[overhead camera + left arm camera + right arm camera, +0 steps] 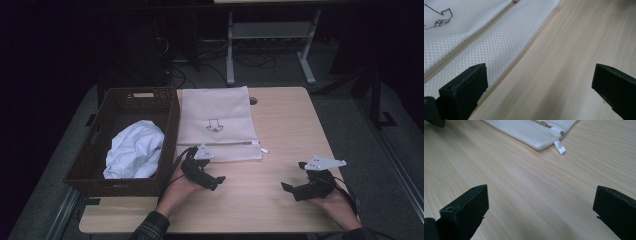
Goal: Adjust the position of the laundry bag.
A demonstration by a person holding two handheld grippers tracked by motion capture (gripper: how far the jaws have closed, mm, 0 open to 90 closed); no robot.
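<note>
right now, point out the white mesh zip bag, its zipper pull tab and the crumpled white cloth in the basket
white mesh zip bag [215, 112], high view, upper panel
white zipper pull tab [559, 147], right gripper view, middle of the ribbon
crumpled white cloth [135, 149], high view, centre of the heap

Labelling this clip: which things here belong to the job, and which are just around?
In the job:
mesh laundry bag
white garment in the wicker basket
left gripper, open
right gripper, open

Just around:
table
metal frame behind
</note>
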